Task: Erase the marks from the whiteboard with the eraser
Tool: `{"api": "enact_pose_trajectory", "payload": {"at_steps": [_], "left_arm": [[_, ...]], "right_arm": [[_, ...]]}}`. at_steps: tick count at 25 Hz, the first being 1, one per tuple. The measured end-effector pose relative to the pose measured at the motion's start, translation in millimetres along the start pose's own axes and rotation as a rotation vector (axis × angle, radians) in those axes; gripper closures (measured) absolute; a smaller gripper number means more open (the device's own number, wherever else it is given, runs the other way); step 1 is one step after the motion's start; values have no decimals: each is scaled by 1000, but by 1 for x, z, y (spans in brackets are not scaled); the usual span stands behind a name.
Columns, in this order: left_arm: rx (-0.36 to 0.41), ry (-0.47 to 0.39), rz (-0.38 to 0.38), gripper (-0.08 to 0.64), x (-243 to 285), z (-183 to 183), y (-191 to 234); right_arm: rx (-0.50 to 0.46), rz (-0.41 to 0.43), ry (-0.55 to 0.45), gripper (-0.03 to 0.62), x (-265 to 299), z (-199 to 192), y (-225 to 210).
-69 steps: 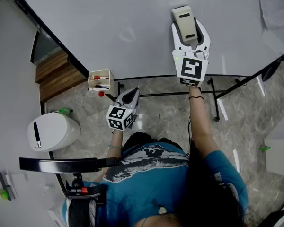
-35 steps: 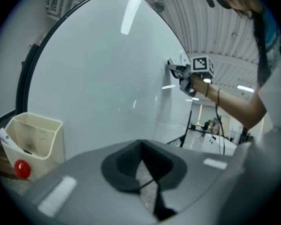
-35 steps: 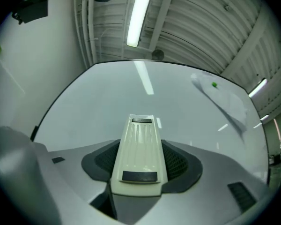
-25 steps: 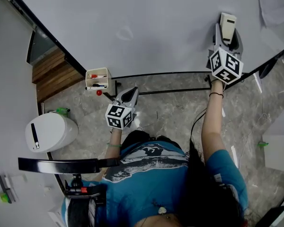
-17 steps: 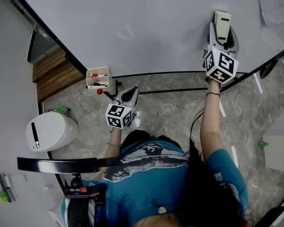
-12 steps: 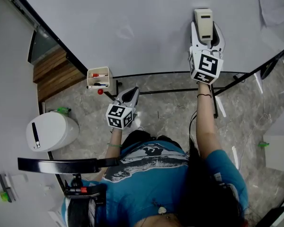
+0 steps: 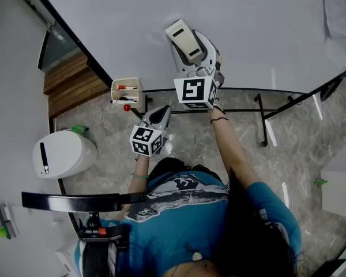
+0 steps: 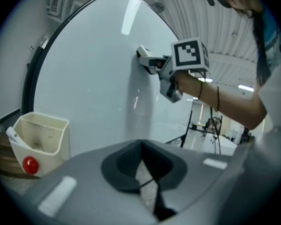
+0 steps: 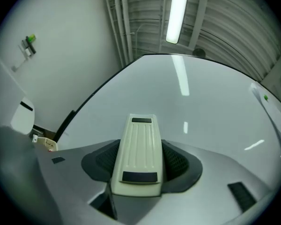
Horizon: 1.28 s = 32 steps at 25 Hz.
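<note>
The whiteboard point(image 7: 259, 27) fills the top of the head view. My right gripper point(image 7: 190, 44) is shut on the cream eraser point(image 7: 183, 36), which is pressed flat against the board left of its middle. In the right gripper view the eraser point(image 9: 138, 146) sits between the jaws with the board point(image 9: 196, 111) right behind it. I make out no distinct marks near it. My left gripper point(image 7: 160, 111) hangs low, close to the body and off the board, shut on nothing. The left gripper view shows its jaws point(image 8: 143, 172) together, and the eraser point(image 8: 146, 60) on the board further up.
A cream pen holder point(image 7: 126, 90) with markers hangs at the board's lower edge, left of the eraser. The stand's black legs point(image 7: 259, 111) cross the stone floor. A white bin point(image 7: 63, 153) stands at the left, a white box point(image 7: 341, 183) at the right.
My right gripper has swept the eraser leftward across the board, from near the right end to left of the middle. The left gripper has stayed put.
</note>
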<state>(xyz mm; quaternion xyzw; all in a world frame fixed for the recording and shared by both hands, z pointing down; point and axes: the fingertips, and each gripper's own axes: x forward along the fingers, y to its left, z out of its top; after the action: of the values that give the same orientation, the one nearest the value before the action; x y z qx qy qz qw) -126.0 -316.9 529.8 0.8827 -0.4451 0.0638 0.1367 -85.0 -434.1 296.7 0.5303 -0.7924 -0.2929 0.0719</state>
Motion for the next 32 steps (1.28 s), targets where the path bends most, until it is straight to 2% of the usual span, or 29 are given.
{"api": "enact_pose_trajectory", "payload": {"at_steps": [5, 9, 12, 16, 22, 25, 28, 32], "left_arm": [[-2, 3, 12, 560, -3, -3, 5], [-4, 5, 12, 560, -2, -3, 4], [-7, 7, 5, 560, -2, -6, 5], [-1, 11, -17, 560, 2, -4, -4], [5, 17, -46, 560, 10, -4, -15], [5, 19, -54, 560, 12, -3, -19], [9, 25, -63, 560, 14, -4, -23], [10, 28, -68, 560, 15, -6, -24]], "right_arm": [[-44, 93, 10, 328, 12, -9, 50], [-18, 111, 3, 328, 9, -8, 51], [45, 88, -15, 329, -3, -3, 32], [195, -22, -67, 328, -28, -1, -42], [201, -287, -13, 328, -82, -33, -184], [252, -409, 20, 328, -111, -59, -241], [321, -485, 43, 328, -129, -84, -276], [359, -524, 95, 328, -134, -114, -289]]}}
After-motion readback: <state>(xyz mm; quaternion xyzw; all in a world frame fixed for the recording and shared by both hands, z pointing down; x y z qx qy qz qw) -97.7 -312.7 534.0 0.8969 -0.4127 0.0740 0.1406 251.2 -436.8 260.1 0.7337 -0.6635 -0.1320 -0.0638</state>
